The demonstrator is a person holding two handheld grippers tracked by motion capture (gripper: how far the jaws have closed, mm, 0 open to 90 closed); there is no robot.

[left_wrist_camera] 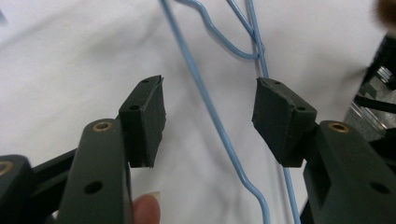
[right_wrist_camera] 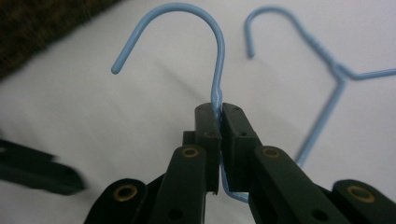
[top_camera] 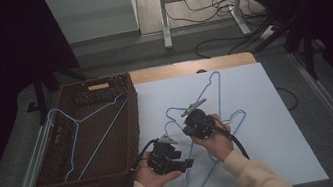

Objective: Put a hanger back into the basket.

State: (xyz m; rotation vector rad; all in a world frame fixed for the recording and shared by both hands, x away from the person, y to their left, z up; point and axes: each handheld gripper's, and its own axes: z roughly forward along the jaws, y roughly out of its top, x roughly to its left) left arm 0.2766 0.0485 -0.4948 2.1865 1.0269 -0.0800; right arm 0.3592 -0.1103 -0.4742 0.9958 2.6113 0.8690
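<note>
Item: blue wire hanger [right_wrist_camera: 215, 60] on the desk [top_camera: 268, 108], neck clamped in my right claw [right_wrist_camera: 219, 114]; left claw [left_wrist_camera: 210, 116] apart astride its wire—I'd lift level, clearing the second hanger [right_wrist_camera: 327, 70].

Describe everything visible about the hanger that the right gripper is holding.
The hanger is thin light-blue wire, seemingly coated, with a curved open hook on a short neck. The right gripper is shut on that neck just below the hook. In the high view its body runs toward the person over the white table cover, crossing a second blue hanger there.
</note>
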